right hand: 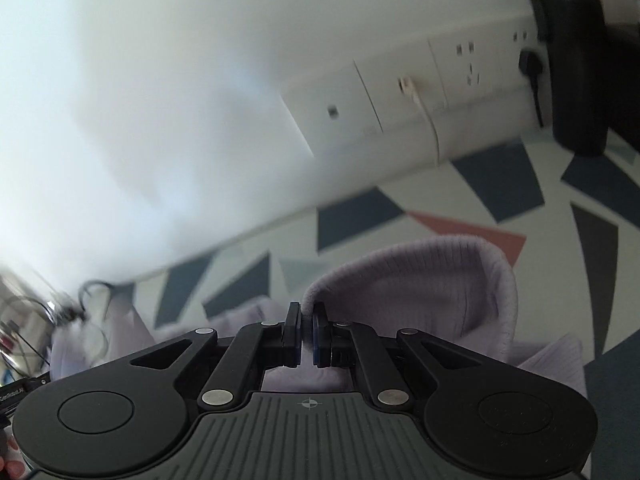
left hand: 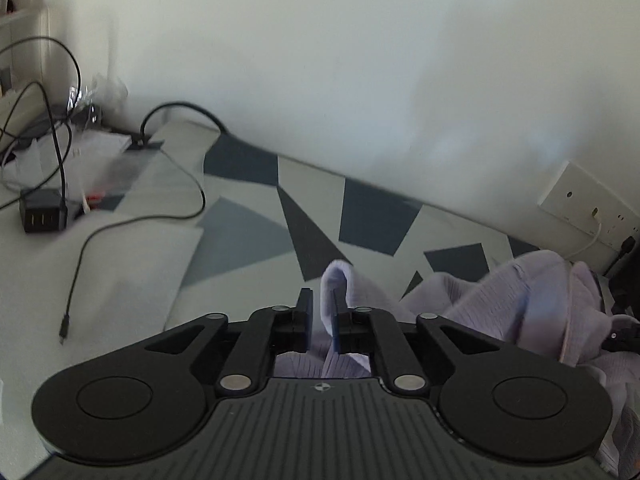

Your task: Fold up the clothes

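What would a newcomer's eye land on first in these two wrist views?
Probably the lilac ribbed garment, bunched up on the geometric-patterned tablecloth and pinched by both tools: the right gripper is shut on a rolled edge, while the left gripper has a fold between its slightly parted jaws. Next, the black cable trailing across the far left of the table, and the white wall sockets behind.

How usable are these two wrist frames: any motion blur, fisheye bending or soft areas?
Left wrist view: the wall and black cable are smeared, while the left gripper and lilac garment stay fairly sharp. Right wrist view: heavier smear on the wall sockets, and the patterned tabletop edge bows; the right gripper is crisp.
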